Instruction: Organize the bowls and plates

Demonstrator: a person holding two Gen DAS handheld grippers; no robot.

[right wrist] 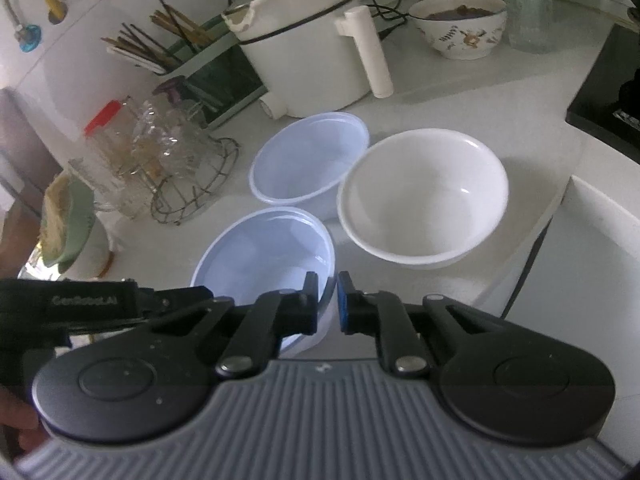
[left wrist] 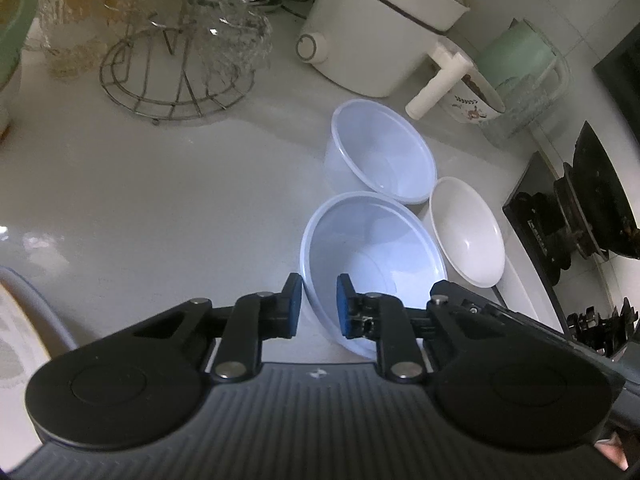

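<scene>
Three empty bowls stand close together on the white counter (left wrist: 160, 200). The near bluish plastic bowl (left wrist: 372, 248) (right wrist: 264, 248) has a second bluish bowl (left wrist: 384, 148) (right wrist: 312, 156) behind it and a white bowl (left wrist: 468, 232) (right wrist: 424, 196) to its right. My left gripper (left wrist: 318, 306) straddles the near bowl's left rim. One pad is outside against the wall, and the inner pad stands a little off it. My right gripper (right wrist: 328, 300) is shut on the same bowl's right rim. The left gripper's body (right wrist: 88, 304) shows at the left of the right wrist view.
A wire rack of glasses (left wrist: 176, 76) and a white appliance with a handle (left wrist: 372, 28) stand behind the bowls. A patterned bowl (left wrist: 476, 96) and a green jug (left wrist: 516, 56) are at the back right. The black stove (left wrist: 580, 208) lies to the right.
</scene>
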